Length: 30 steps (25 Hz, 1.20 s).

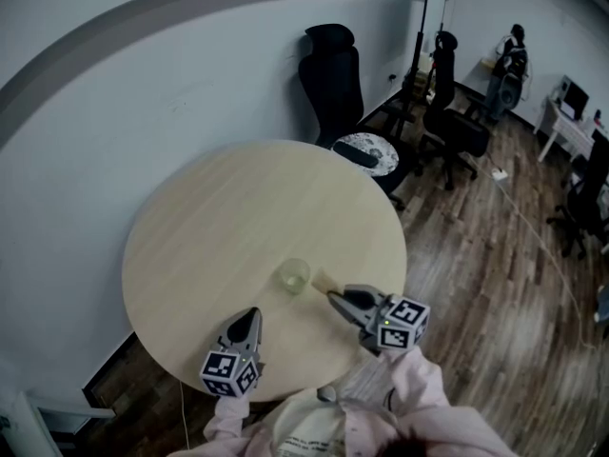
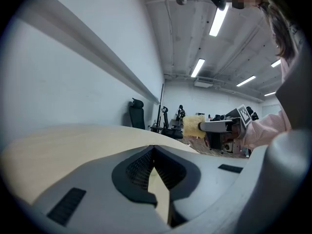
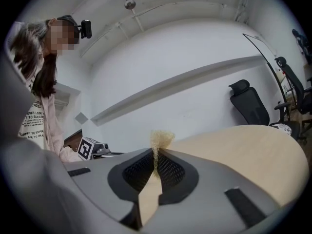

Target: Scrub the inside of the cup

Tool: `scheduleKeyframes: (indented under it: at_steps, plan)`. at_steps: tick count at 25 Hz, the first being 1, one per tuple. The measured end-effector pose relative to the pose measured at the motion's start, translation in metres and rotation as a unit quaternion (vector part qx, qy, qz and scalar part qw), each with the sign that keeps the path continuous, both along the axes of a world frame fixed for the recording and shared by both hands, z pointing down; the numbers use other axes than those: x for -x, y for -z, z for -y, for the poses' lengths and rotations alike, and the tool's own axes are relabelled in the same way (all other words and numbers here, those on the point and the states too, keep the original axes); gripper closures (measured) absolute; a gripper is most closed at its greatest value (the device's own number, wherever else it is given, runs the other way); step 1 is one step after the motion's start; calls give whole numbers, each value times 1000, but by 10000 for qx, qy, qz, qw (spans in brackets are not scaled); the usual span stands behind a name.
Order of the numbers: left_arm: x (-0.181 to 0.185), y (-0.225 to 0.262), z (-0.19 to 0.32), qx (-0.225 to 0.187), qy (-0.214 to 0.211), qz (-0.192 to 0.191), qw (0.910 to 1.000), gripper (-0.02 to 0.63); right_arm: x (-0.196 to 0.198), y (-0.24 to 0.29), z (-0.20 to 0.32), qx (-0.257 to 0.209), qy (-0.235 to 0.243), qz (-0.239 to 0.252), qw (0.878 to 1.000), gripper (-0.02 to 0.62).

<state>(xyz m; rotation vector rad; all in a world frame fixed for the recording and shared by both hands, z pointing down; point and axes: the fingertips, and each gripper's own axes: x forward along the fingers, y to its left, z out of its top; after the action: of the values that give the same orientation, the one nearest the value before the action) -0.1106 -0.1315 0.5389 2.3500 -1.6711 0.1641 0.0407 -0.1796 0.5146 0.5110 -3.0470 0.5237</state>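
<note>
A small clear cup (image 1: 294, 275) stands upright on the round pale wooden table (image 1: 219, 227), near its front edge. Just right of the cup is a yellow sponge (image 1: 323, 281), and my right gripper (image 1: 333, 296) is shut on it. In the right gripper view the sponge (image 3: 160, 139) sticks up, pinched between the closed jaws. My left gripper (image 1: 254, 311) rests low over the table, front-left of the cup, shut with nothing in it. The left gripper view shows its jaws (image 2: 154, 148) pressed together and empty, with the sponge (image 2: 193, 126) off to the right. Neither gripper view shows the cup.
A black office chair (image 1: 335, 74) stands behind the table against the white wall. A round patterned stool (image 1: 371, 152) is beside the table's far right edge. More chairs and a standing person (image 1: 512, 60) are farther off on the wooden floor.
</note>
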Motion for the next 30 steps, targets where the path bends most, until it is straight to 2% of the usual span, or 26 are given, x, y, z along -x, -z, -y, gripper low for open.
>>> scheduleKeyframes:
  at_steps: [9,30]
  plan:
    - [4,22,-23,-281,-48,81,9996,611,-16,10,-15,-225,-321,154,9991,571]
    - [11,26,-29,-419,8,226,9989,611,-4,11,-27,-391,-212,130,9989,571]
